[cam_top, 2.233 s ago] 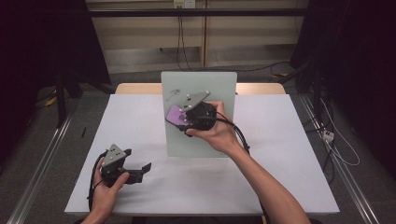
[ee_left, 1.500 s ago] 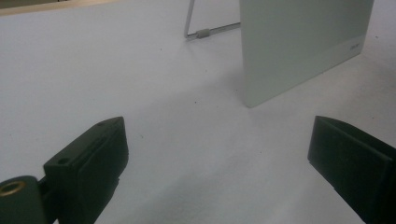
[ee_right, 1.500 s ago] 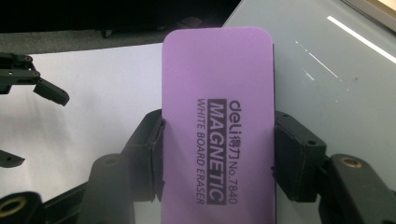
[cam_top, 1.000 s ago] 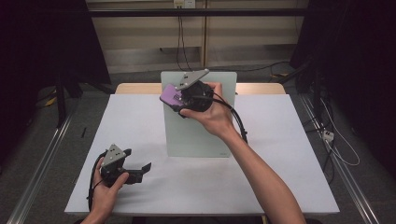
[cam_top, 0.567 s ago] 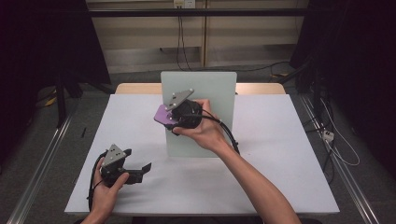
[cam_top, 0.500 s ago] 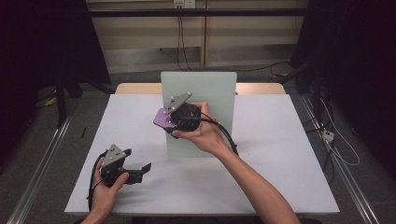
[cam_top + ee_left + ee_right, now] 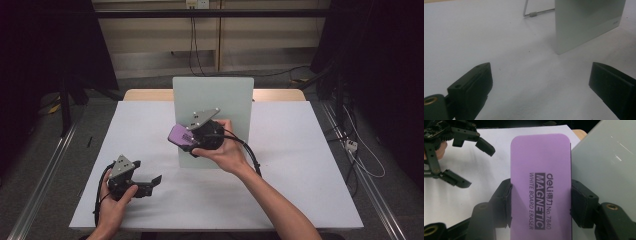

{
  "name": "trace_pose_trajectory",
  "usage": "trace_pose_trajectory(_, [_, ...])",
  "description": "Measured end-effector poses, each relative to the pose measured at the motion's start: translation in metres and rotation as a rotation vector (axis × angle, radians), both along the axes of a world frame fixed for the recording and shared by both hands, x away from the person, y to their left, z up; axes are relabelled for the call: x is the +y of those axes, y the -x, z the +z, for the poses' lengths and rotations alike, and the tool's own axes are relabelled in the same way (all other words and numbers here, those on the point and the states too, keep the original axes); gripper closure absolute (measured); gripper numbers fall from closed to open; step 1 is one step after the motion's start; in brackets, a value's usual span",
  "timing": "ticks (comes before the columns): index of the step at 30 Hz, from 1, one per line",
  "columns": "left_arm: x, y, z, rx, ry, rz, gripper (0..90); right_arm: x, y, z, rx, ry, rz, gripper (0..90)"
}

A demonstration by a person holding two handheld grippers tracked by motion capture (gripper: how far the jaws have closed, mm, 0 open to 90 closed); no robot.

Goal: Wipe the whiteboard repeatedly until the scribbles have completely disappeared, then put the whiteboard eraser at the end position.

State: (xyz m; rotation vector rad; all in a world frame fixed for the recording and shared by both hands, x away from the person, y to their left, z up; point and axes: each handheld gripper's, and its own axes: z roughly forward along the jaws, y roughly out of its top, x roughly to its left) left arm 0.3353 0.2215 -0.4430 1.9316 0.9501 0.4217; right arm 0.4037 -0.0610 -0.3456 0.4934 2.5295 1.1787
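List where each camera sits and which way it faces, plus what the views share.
High view: above the person's side, looking forward and down on the table; both forearms, left gripper, right gripper.
Left gripper view: low over the table, along open jaws toward the standing board.
Right gripper view: along jaws clamped on the purple eraser, board beside it, left gripper farther off.
Shared: all three views show the board.

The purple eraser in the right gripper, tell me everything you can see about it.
The purple eraser is a flat oblong block with rounded corners and a smooth matte face, printed in dark letters "deli MAGNETIC WHITE BOARD ERASER No.7840". The right gripper is shut on its two long edges. From above it sits at the left edge of the upright pale green board, above the white table; contact with the board is unclear.
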Motion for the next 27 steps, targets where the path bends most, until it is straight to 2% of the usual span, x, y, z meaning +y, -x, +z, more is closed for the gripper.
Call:
trace_pose_trajectory(5, [0.001,0.0,0.0,0.001,0.013,0.011,5.1,-0.012,0.004,-0.006,0.02,-0.027,-0.003,42.0])
trace_pose_trajectory(8, [0.001,0.001,0.001,-0.005,0.007,0.003,5.1,-0.019,0.009,-0.009,0.033,-0.049,-0.004,41.9])
trace_pose_trajectory(21, [0.004,0.006,0.002,-0.011,-0.001,0.028,5.1,-0.045,0.017,-0.016,0.067,-0.055,-0.007,42.0])
trace_pose_trajectory(27, [0.004,0.005,0.001,0.002,0.014,0.027,5.1,-0.055,0.018,-0.017,0.086,-0.052,-0.014,42.0])
